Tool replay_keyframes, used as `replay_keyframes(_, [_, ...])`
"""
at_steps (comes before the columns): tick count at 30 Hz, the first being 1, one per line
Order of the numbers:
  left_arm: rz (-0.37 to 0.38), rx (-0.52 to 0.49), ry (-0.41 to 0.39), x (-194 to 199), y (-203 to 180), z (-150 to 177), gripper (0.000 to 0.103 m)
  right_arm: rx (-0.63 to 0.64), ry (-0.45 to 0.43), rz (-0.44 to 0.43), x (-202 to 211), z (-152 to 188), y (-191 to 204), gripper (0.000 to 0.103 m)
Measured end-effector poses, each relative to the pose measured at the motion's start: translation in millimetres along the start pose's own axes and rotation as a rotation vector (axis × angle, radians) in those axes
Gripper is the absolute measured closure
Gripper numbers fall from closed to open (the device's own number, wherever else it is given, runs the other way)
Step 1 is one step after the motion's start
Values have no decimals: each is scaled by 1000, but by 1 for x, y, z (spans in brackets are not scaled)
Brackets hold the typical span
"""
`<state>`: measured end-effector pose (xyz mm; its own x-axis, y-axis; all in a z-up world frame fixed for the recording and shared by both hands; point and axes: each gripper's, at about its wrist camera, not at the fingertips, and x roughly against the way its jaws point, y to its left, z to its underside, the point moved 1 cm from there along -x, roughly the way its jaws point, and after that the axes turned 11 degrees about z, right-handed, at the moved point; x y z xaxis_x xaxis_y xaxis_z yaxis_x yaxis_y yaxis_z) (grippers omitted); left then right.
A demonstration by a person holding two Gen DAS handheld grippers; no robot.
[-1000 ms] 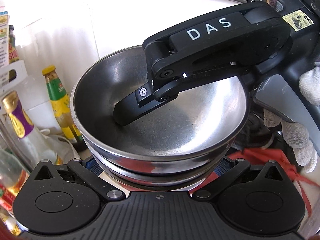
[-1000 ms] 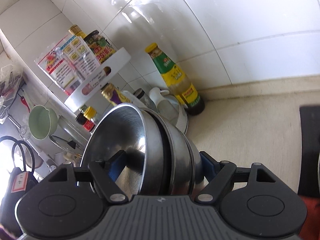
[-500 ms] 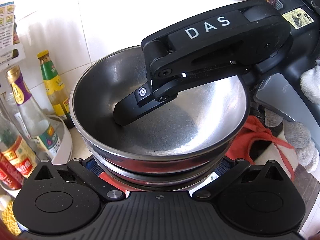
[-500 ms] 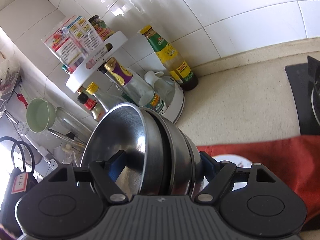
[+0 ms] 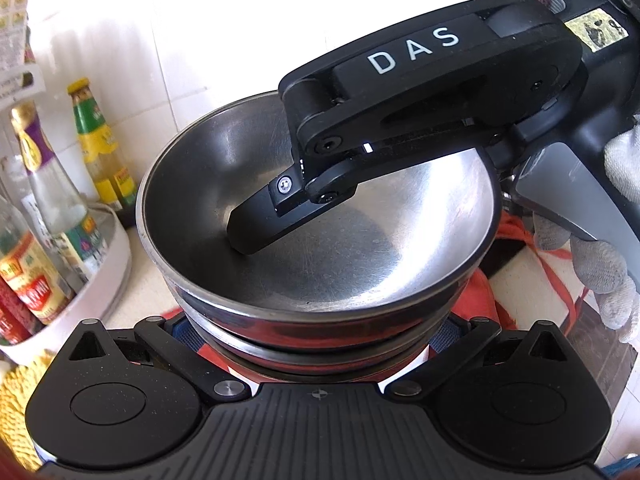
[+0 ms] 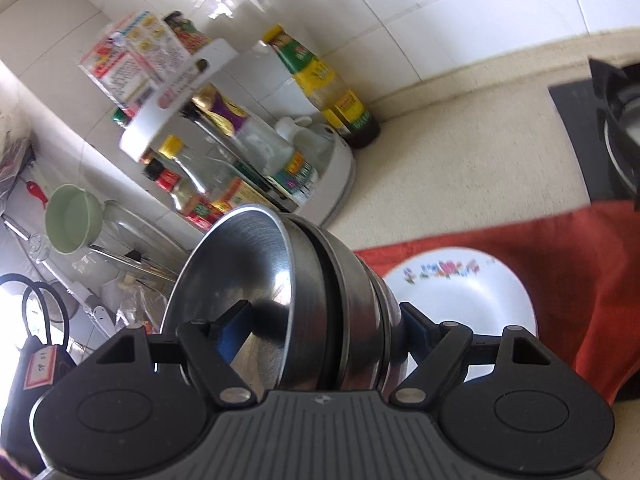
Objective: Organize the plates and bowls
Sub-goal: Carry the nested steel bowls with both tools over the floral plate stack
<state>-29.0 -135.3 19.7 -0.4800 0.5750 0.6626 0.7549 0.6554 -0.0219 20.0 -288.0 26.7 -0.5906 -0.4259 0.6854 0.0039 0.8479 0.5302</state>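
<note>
A stack of nested steel bowls (image 5: 360,240) is held in the air. My right gripper (image 6: 316,320) is shut on the stack, one finger (image 5: 260,228) inside the top bowl and one under the stack. The stack shows edge-on in the right wrist view (image 6: 320,288). My left gripper (image 5: 316,332) has its fingers spread on either side of the stack's lower part; whether they touch it is hidden. A white plate with a flower pattern (image 6: 460,284) lies on a red cloth (image 6: 580,264) below the stack.
A white round rack of sauce bottles (image 6: 248,140) stands by the tiled wall, also seen in the left wrist view (image 5: 60,220). A black stove (image 6: 608,140) is at the right. A green ladle (image 6: 72,220) and scissors (image 6: 40,312) hang at the left.
Both grippers and the bowl stack have moved back from the wall, over the red cloth. The flowered plate has come into full view beneath the stack. The grip is unchanged.
</note>
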Motion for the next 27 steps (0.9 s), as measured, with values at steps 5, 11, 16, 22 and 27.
replay_keyframes(5, [20, 18, 52, -23, 5, 13, 0, -33, 32, 15, -23, 9, -16, 27])
replay_keyframes(11, [25, 42, 96, -45, 14, 18, 0, -52, 58, 24, -42, 11, -29, 27])
replay_keyframes(16, [19, 40, 123, -60, 18, 23, 0, -46, 71, 19, -56, 13, -40, 28])
replay_keyframes(22, [35, 89, 146, -80, 32, 23, 0, -29, 56, 30, -69, 12, -48, 28])
replay_keyframes(27, [27, 52, 178, -72, 34, 25, 0, -25, 44, 15, -69, 14, -50, 28])
